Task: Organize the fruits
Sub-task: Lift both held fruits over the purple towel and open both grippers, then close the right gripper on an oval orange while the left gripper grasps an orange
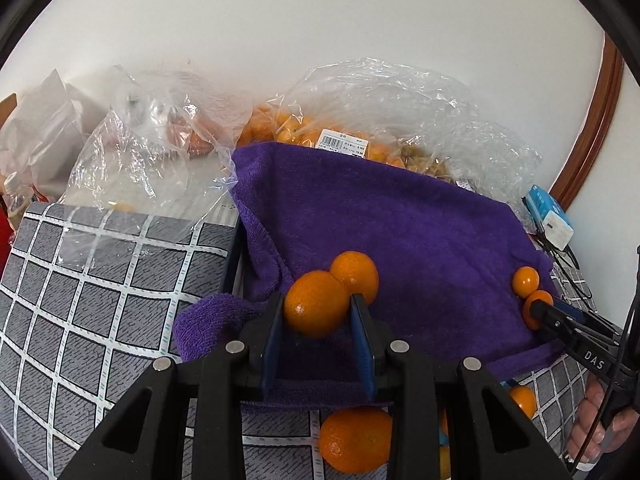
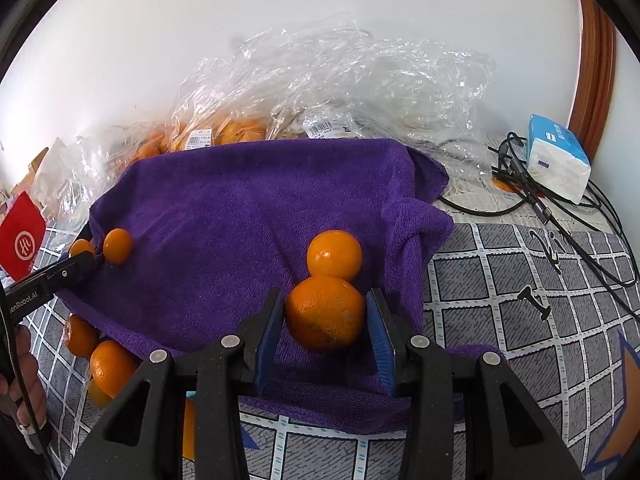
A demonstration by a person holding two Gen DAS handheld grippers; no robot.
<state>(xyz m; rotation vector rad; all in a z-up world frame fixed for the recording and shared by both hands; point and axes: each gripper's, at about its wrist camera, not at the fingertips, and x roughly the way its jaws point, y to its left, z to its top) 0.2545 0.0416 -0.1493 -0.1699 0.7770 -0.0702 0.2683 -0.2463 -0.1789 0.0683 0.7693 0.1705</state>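
Centre frame, my left gripper (image 1: pixel 316 310) and right gripper (image 2: pixel 326 312) each clamped an orange; I should have lowered both gently onto the purple towel (image 2: pixel 240 208), beside their neighbours.

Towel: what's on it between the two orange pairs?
Nothing. Both wrist views show bare towel between the left pair and the right pair.

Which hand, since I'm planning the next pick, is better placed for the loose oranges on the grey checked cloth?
Probably left: a loose round orange fruit lies just below the left tool, while from the right tool they sit far left.
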